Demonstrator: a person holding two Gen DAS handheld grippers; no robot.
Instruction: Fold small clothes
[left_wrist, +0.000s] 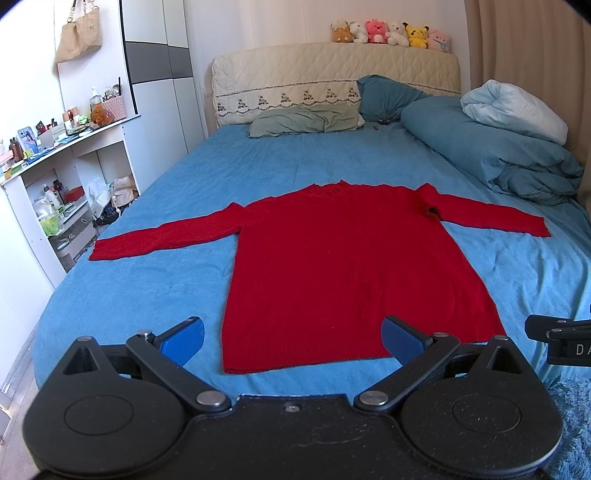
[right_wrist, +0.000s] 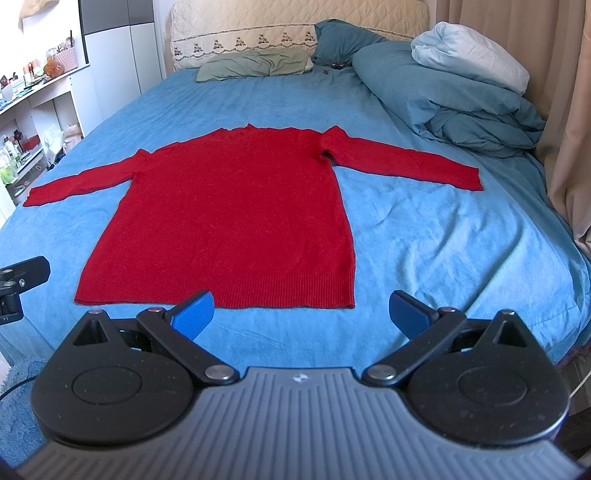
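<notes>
Sweater (left_wrist: 351, 266) lies flat on the bed (left_wrist: 166, 295), hem toward us, collar toward the headboard, long axis running away from us, sleeves spread sideways. Left claw (left_wrist: 291, 339) and right claw (right_wrist: 301, 314) both wide, empty, at the hem. We'd pinch one sleeve cuff, fold across the body, keeping the knit flat.

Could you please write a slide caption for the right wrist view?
Open right gripper poised at the hem of a red sweater spread flat on the bed.
</notes>
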